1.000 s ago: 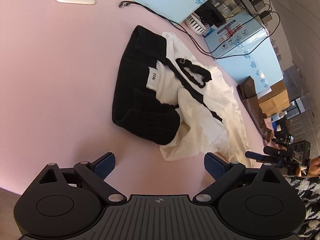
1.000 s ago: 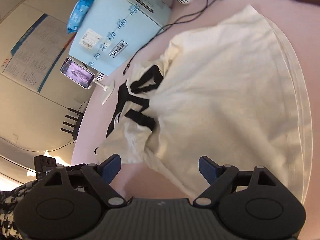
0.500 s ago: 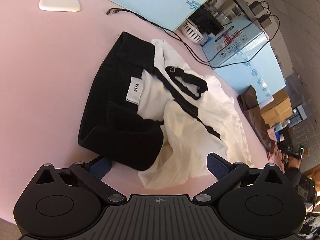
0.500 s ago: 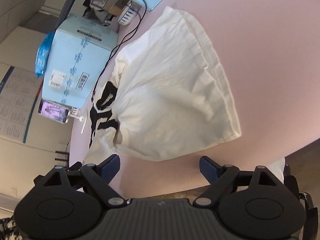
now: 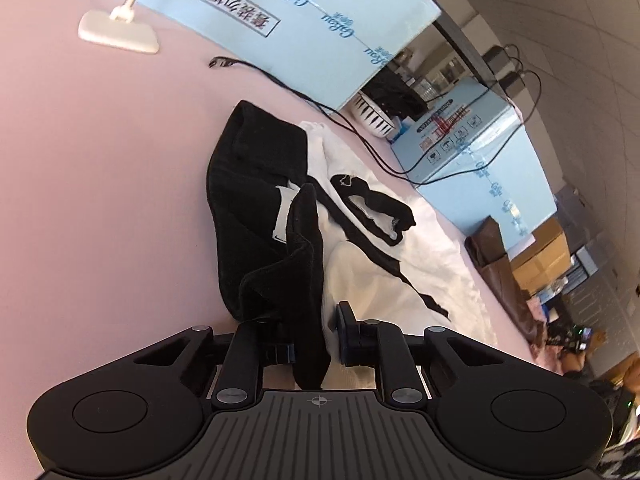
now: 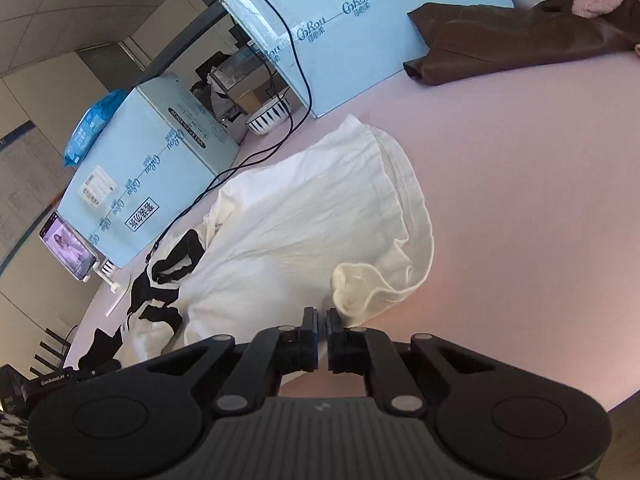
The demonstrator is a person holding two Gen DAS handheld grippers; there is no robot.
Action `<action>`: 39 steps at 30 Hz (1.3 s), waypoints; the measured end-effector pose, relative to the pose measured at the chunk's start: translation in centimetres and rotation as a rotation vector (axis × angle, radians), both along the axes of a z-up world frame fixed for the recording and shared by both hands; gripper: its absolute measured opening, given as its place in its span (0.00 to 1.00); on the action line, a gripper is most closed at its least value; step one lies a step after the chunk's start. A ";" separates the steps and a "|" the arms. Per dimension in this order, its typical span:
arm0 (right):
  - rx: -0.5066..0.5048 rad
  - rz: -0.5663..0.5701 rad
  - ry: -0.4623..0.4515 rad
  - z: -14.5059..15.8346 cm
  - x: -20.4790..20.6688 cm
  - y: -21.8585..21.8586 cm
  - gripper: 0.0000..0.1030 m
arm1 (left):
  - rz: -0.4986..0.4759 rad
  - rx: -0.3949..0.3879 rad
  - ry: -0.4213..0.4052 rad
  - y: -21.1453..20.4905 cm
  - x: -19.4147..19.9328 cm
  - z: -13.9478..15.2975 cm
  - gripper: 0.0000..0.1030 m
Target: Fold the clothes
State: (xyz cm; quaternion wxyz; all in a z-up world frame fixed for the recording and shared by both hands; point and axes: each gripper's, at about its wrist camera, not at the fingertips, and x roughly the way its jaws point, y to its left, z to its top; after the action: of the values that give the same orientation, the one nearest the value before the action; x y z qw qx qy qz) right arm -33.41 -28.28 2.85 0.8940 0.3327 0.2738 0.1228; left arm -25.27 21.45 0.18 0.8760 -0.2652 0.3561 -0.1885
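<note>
Black collar sits pinched in left claw; right claw clamps white hem.

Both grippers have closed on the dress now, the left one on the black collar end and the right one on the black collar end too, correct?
Not quite. The left gripper does clamp the black collar end, but the right wrist view shows the right gripper shut on the white hem at the opposite end of the dress.
</note>
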 end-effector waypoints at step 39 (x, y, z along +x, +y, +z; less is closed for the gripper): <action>-0.050 -0.056 -0.182 2.2 -0.7 -1.0 0.04 | -0.240 -0.154 0.300 -0.6 0.1 -0.3 0.49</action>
State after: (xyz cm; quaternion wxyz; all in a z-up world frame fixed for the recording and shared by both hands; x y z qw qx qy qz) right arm -34.13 -29.32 5.05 0.9263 0.3054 0.1850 0.1204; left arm -25.18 20.84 -0.10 0.7615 -0.3120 0.4961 -0.2768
